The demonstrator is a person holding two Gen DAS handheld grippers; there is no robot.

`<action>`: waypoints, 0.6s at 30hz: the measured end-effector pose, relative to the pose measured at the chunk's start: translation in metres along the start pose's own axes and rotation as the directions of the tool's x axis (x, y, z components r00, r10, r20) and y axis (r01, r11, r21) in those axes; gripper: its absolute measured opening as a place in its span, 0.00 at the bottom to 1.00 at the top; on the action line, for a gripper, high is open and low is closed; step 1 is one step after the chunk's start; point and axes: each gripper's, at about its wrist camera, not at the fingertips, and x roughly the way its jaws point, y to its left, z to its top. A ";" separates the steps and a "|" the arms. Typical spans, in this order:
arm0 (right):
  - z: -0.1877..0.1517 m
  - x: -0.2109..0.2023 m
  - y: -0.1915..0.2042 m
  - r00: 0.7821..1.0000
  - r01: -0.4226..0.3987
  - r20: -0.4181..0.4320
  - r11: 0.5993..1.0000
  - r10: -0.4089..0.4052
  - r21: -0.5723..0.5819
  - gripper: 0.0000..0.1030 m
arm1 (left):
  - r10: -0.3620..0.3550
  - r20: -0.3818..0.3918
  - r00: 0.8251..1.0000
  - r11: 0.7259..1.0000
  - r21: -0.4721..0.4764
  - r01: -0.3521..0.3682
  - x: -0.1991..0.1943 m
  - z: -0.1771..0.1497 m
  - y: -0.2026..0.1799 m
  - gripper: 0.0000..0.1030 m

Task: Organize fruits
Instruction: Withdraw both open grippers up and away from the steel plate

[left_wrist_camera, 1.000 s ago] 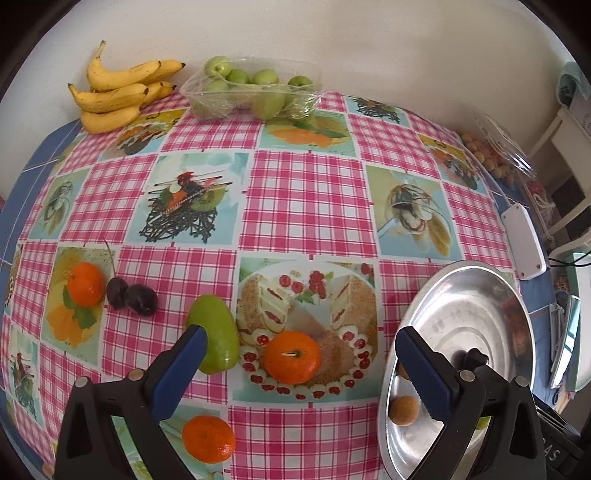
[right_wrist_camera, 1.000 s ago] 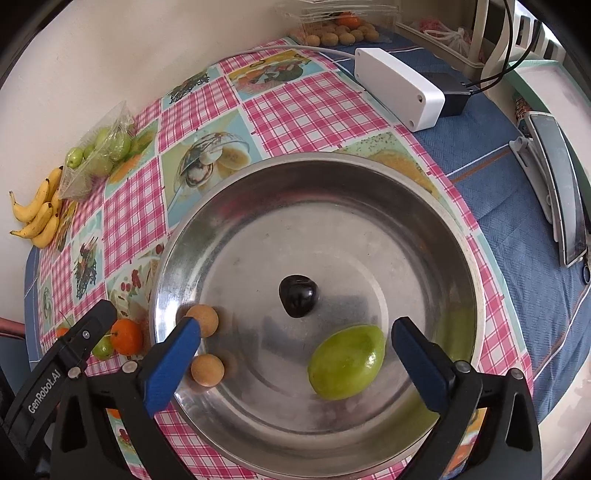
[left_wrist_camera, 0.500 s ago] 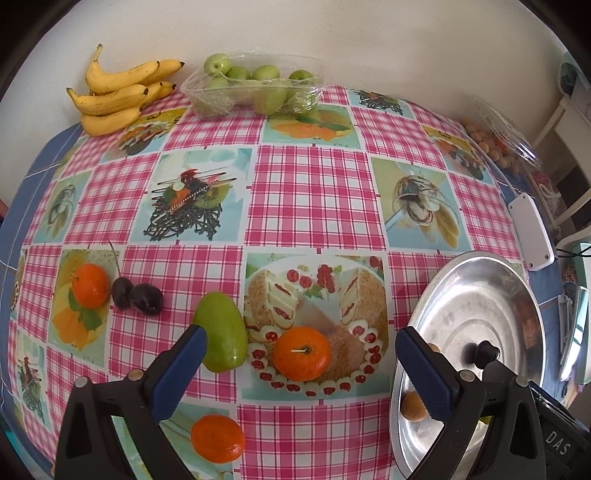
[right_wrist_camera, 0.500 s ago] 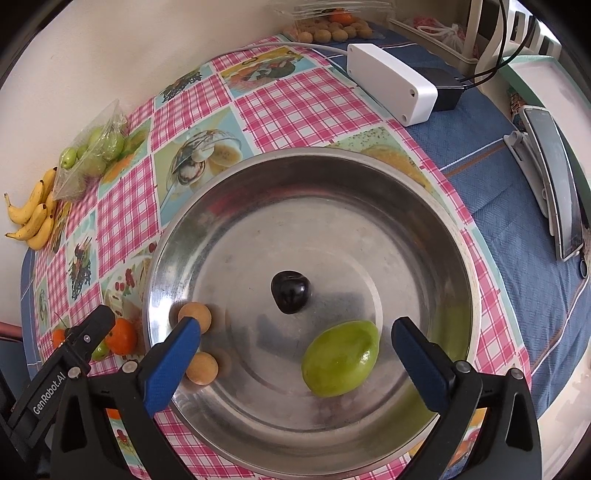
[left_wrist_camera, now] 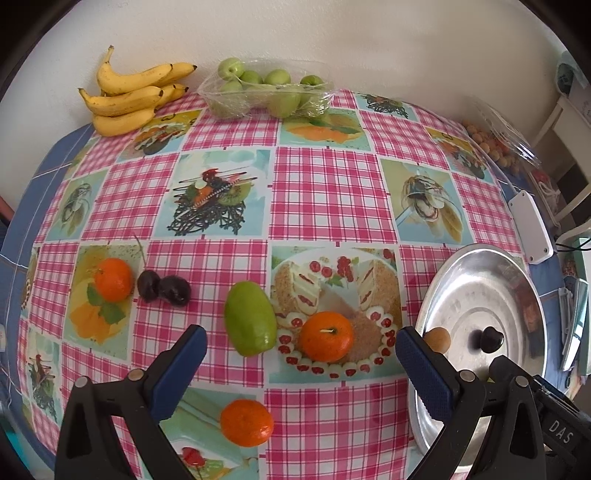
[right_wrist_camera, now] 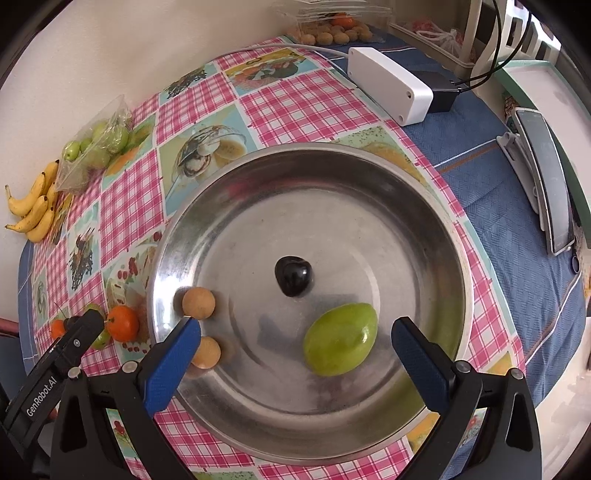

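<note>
My left gripper (left_wrist_camera: pixel 301 363) is open and empty above the tablecloth. Between its fingers lie a green mango (left_wrist_camera: pixel 250 318) and an orange (left_wrist_camera: pixel 325 336); another orange (left_wrist_camera: pixel 246 422) lies nearer. A third orange (left_wrist_camera: pixel 112 278) and two dark cherries (left_wrist_camera: pixel 164 290) lie to the left. My right gripper (right_wrist_camera: pixel 295 358) is open and empty over the steel bowl (right_wrist_camera: pixel 436 229). The bowl holds a green mango (right_wrist_camera: pixel 340 338), a dark cherry (right_wrist_camera: pixel 293 276) and two small brown fruits (right_wrist_camera: pixel 198 302). The bowl also shows in the left wrist view (left_wrist_camera: pixel 517 280).
Bananas (left_wrist_camera: pixel 127 96) and a clear tray of green fruits (left_wrist_camera: pixel 266 92) sit at the far edge by the wall. A white box (right_wrist_camera: pixel 389 85) with a black adapter, a tray of small brown fruits (right_wrist_camera: pixel 332 35) and a phone (right_wrist_camera: pixel 546 177) lie beyond the bowl.
The left gripper has drawn back and shifted slightly, so the fruits sit lower between its fingers. The right gripper has drifted a little over the bowl. Both stay open.
</note>
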 end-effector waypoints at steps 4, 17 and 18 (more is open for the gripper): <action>-0.007 -0.002 0.009 1.000 0.010 0.007 0.999 -0.010 -0.039 1.00 | 0.007 0.012 1.000 1.000 -0.010 -0.007 -0.009 -0.004 0.010 1.00; -0.026 -0.009 0.034 1.000 -0.010 0.002 0.994 0.011 -0.110 1.00 | 0.063 0.026 0.998 0.997 -0.052 -0.062 -0.025 -0.016 0.054 1.00; -0.028 -0.010 0.037 1.000 -0.009 0.002 0.993 0.009 -0.116 1.00 | 0.066 0.023 0.998 0.996 -0.059 -0.065 -0.025 -0.017 0.058 1.00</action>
